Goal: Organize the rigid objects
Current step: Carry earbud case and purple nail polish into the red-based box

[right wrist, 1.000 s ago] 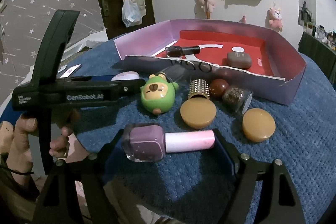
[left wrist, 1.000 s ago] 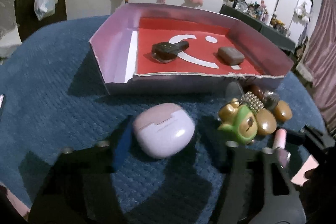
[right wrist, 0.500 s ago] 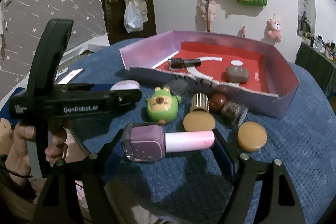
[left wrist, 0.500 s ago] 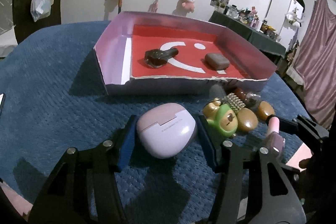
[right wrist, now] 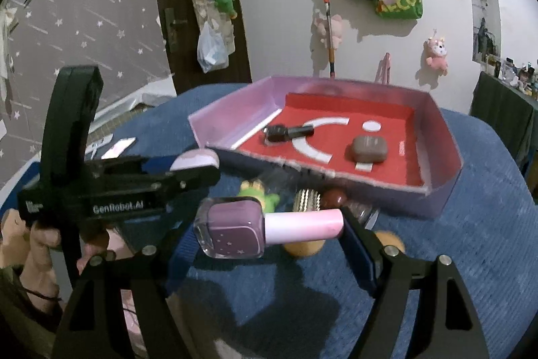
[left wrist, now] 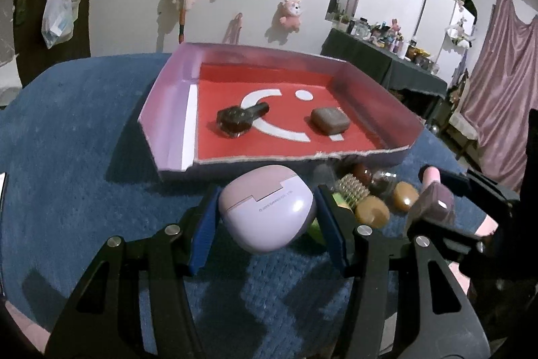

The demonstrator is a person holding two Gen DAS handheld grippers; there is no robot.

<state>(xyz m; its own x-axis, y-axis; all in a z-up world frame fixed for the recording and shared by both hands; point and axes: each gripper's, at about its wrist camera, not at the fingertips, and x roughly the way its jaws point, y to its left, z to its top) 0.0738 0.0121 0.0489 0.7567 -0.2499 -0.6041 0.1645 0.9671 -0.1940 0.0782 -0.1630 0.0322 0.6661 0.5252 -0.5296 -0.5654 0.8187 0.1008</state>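
Note:
My left gripper (left wrist: 267,217) is shut on a lilac earbud case (left wrist: 265,207), held clear of the blue cloth. In the right wrist view my right gripper (right wrist: 269,229) is shut on a purple nail polish bottle (right wrist: 235,227) with a pink cap, lying crosswise between the pads and lifted off the table. Ahead stands a pink box (left wrist: 168,110) with a red floor; a dark bottle (left wrist: 240,118) and a brown case (left wrist: 329,120) lie inside. The left gripper (right wrist: 188,169) with its case shows at the left of the right wrist view.
Below the box's near wall lie a green bear figure (right wrist: 257,190), a studded gold bottle (right wrist: 306,199), a brown ball (right wrist: 334,197) and amber round lids (left wrist: 371,211). A hand (right wrist: 37,244) holds the left gripper's handle. Blue cloth (left wrist: 84,140) covers the round table.
Both grippers have risen with their loads: the earbud case and the nail polish have come up off the cloth, and the small items on the table now sit lower behind them.

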